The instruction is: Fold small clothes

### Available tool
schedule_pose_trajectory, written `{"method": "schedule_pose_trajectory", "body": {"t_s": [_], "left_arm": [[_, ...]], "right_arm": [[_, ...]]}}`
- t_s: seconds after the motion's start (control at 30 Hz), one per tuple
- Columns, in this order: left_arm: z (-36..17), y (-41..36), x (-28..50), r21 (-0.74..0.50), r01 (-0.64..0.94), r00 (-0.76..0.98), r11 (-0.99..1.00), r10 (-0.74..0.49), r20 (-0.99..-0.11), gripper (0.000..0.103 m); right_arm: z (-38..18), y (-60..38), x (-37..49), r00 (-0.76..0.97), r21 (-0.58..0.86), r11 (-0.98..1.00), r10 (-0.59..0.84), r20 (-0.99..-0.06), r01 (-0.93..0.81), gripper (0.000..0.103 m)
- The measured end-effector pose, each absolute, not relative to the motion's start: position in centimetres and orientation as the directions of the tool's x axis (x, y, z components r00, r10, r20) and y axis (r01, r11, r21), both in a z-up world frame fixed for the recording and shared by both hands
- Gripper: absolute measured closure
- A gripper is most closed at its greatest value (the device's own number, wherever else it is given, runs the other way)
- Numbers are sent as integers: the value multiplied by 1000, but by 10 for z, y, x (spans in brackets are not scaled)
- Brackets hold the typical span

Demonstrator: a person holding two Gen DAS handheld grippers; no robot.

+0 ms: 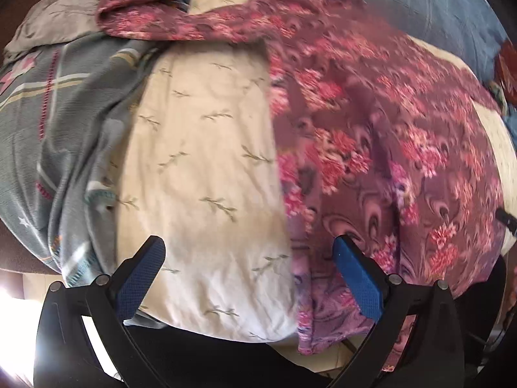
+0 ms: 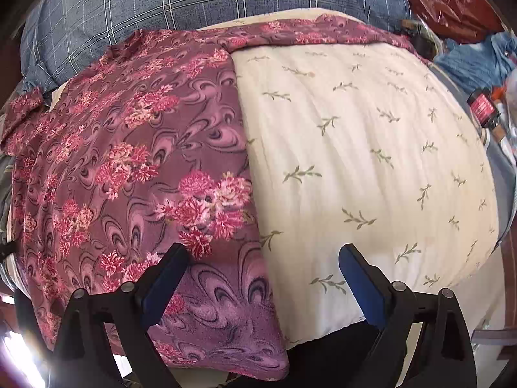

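Note:
A purple garment with pink flowers (image 1: 371, 129) lies spread flat on a cream sheet with small green sprigs (image 1: 200, 148). In the left wrist view it fills the right half, and one sleeve reaches to the far left. My left gripper (image 1: 248, 249) hovers open over the garment's near left edge, holding nothing. In the right wrist view the same garment (image 2: 129, 168) covers the left half, with its straight right edge running down the middle. My right gripper (image 2: 263, 255) is open above that edge near the hem, with nothing between its fingers.
A grey patterned blanket (image 1: 55, 129) is bunched at the left of the bed. A blue plaid pillow (image 2: 210, 3) lies along the far side. Red plastic (image 2: 452, 3), blue cloth (image 2: 475, 61) and a small red box (image 2: 483, 105) sit at the far right. The bed edge is close below both grippers.

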State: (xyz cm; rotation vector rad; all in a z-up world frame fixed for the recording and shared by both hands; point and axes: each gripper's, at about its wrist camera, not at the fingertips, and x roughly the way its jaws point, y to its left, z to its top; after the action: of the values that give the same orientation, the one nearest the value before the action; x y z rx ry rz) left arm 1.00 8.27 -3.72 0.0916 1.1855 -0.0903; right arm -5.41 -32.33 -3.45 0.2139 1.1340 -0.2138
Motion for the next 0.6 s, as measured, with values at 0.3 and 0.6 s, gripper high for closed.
{"method": "schedule_pose_trajectory", "body": {"t_s": [0.3, 0.6], "left_arm": [[-39, 55, 5, -144, 253, 312, 957, -221, -924, 37], [0, 75, 8, -118, 226, 399, 967, -202, -894, 100]], "right_arm": [[-37, -317, -58, 422, 123, 971, 26, -906, 203, 18], [-3, -329, -75, 537, 212, 966, 101, -838, 149, 100]]}}
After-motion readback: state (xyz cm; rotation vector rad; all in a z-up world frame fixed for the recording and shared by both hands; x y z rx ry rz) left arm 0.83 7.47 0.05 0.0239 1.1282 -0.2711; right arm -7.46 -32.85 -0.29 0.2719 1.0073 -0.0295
